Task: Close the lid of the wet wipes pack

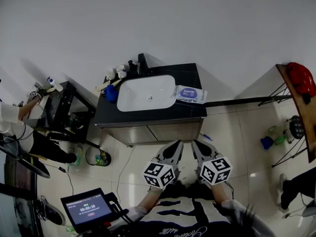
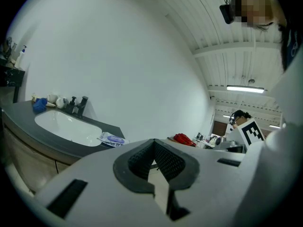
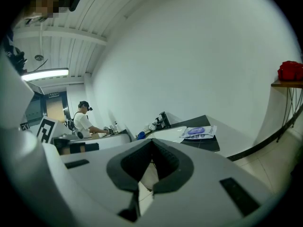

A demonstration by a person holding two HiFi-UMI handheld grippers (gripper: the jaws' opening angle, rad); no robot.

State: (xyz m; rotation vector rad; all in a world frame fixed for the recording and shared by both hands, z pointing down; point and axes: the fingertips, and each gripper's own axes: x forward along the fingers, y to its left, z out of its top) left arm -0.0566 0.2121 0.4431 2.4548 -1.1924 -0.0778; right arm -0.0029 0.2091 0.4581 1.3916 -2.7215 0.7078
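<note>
Left gripper (image 1: 176, 145) and right gripper (image 1: 197, 145) hang near, jaws pinched together, empty. The wet wipes pack (image 1: 189, 94) lies far off, right of the sink (image 1: 146, 94). Danger: a hard press could skid the light pack off the counter (image 1: 183, 113).

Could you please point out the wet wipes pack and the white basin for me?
wet wipes pack (image 1: 189, 92): head view, on its purple label.
white basin (image 1: 136, 94): head view, on its bare inner bowl.
</note>
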